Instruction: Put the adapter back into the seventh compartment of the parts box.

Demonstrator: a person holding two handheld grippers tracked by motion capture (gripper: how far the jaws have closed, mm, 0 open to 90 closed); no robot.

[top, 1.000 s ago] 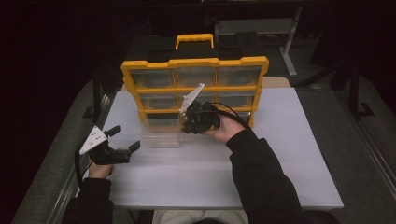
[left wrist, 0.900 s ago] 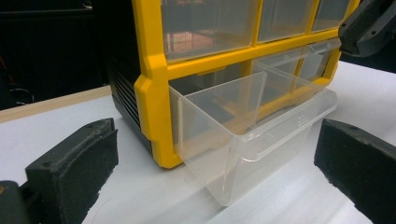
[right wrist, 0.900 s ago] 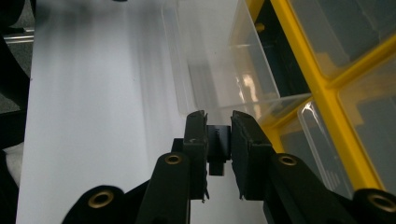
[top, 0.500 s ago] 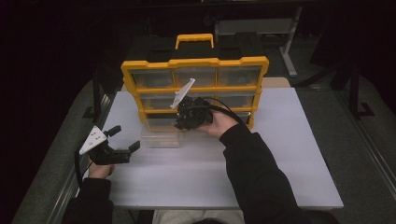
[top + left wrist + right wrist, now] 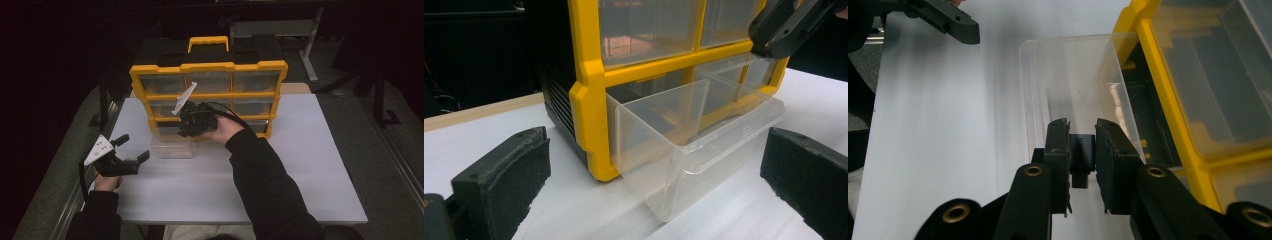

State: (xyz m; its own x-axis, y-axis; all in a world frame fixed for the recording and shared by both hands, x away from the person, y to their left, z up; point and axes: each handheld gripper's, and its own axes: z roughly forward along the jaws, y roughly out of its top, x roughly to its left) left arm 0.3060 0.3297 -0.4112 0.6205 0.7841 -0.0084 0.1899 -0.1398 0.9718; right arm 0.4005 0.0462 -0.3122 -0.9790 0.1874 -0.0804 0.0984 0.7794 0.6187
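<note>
A yellow organizer [image 5: 207, 67] with clear drawers stands at the back of the white table [image 5: 300, 165]. Its bottom-left clear drawer [image 5: 171, 145] is pulled out and looks empty [image 5: 1068, 75]. My right gripper [image 5: 186, 125] hovers just above this drawer, jaws pointing down. In the right gripper view it [image 5: 1082, 145] is shut on a small black block [image 5: 1081, 160]. My left gripper [image 5: 134, 147] rests low on the table, left of the drawer, and is open. In the left gripper view its jaws [image 5: 656, 165] stand wide apart, facing the drawer [image 5: 684, 135], with nothing between them.
The organizer's frame [image 5: 1168, 100] rises right behind the open drawer, and its upper drawers [image 5: 649, 25] are pushed in. White table surface stretches in front and to the right. The table's left edge [image 5: 75, 200] lies close beside my left hand.
My right gripper has moved left along the organizer's front with the black block, and is now over the pulled-out drawer. The left gripper has stayed put.
</note>
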